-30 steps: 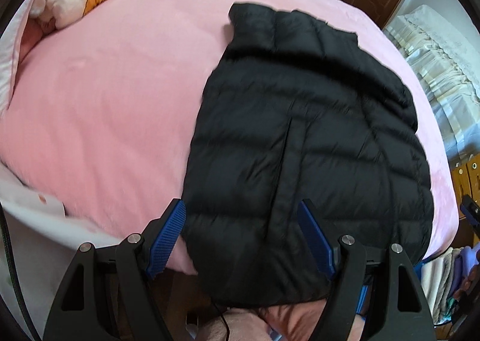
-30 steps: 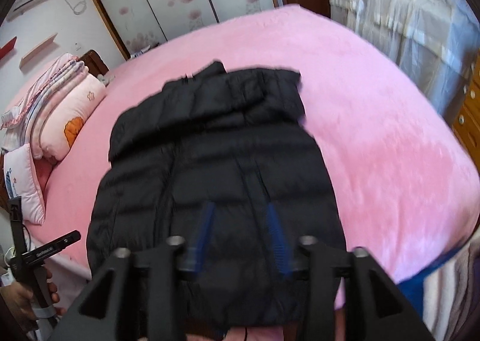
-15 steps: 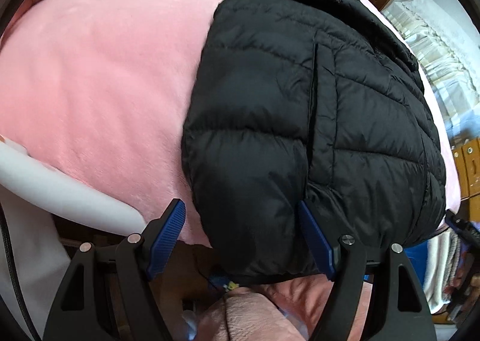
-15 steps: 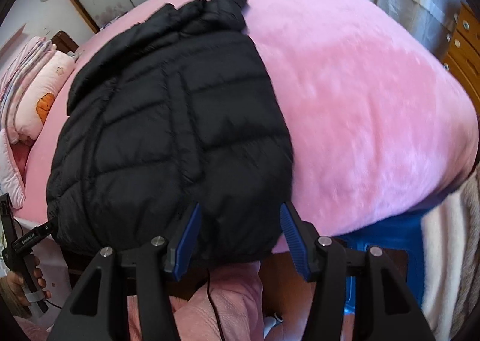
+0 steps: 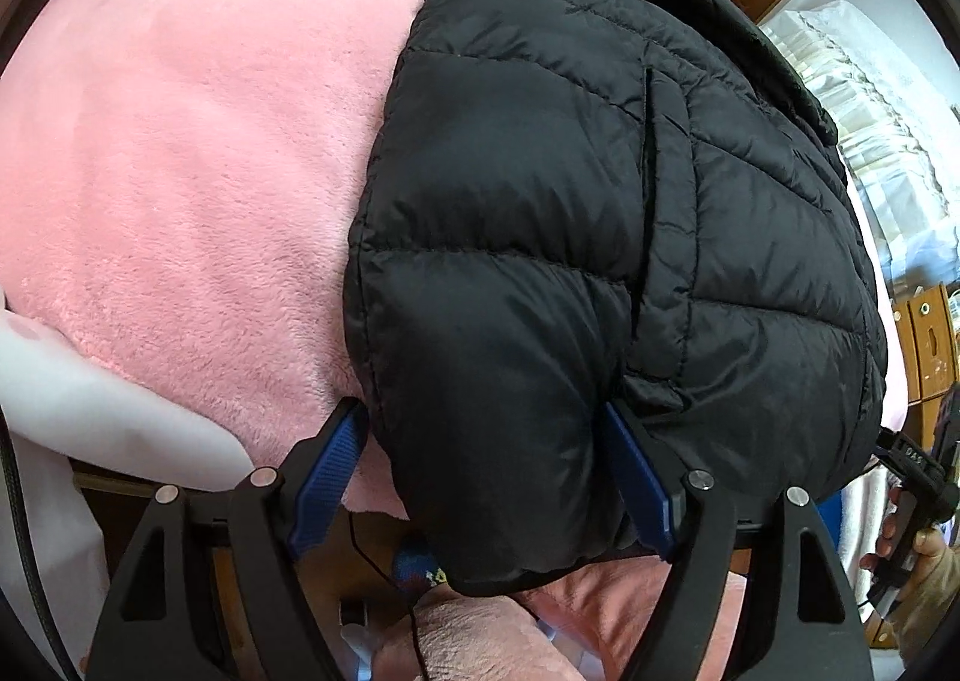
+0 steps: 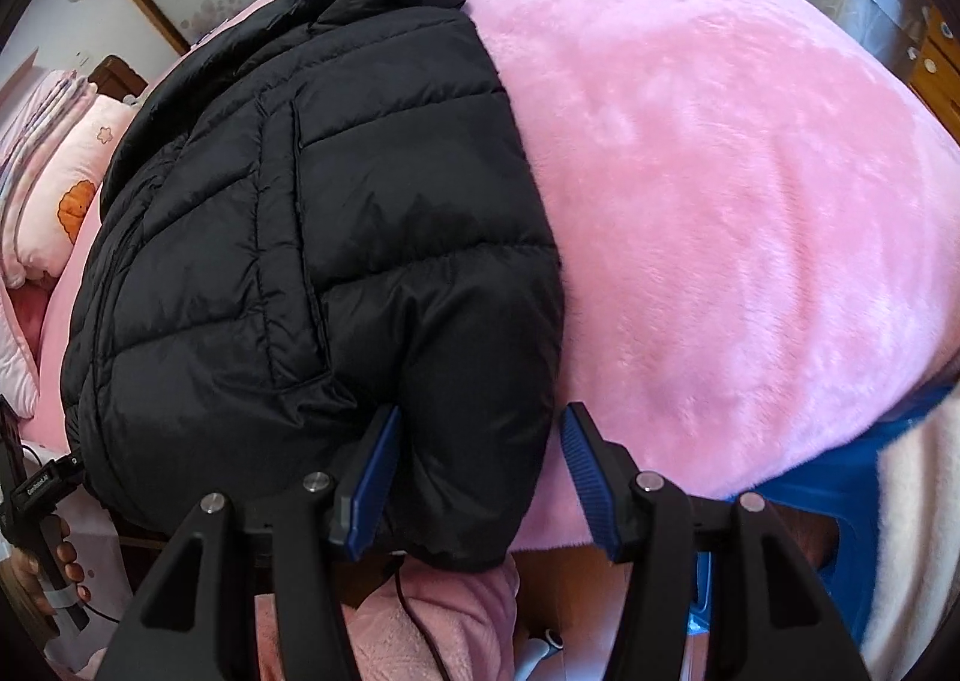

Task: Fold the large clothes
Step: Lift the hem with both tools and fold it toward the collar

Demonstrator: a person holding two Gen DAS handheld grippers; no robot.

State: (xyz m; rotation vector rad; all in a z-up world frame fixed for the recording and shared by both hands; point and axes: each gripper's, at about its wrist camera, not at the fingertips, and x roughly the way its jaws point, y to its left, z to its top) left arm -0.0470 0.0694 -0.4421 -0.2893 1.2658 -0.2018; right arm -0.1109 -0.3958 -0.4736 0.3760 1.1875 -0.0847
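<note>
A black puffer jacket [image 5: 600, 213] lies on a pink fleece blanket [image 5: 180, 171] that covers the bed, its collar at the far end and its hem hanging just over the near edge of the bed. At the far left of the right wrist view a pillow [image 6: 66, 183] with an orange print lies near the jacket's left side, and below it a hand [image 6: 42, 579] grips a black handle. The left gripper [image 5: 480, 477] points steeply down at the jacket's left hem corner: its jaws have just been opening a little and stand wide, with the puffy corner between the blue pads. The right pad lies against the fabric, while the left pad [image 5: 327, 477] sits just beside the jacket's edge over the pink blanket, so the corner is straddled and not clamped. Further right, the right gripper [image 6: 477, 477] straddles the jacket's right hem corner in the same way, at a narrower spread. Its left pad [image 6: 375, 477] touches the black fabric, and its right pad [image 6: 585, 477] stands apart from the jacket with pink blanket showing in the gap, so this gripper is also unclenched and holds nothing. A pocket seam runs up each side of the jacket above the grippers. Beyond the blanket's right edge a blue stool [image 6: 840, 477] shows beside the bed.
</note>
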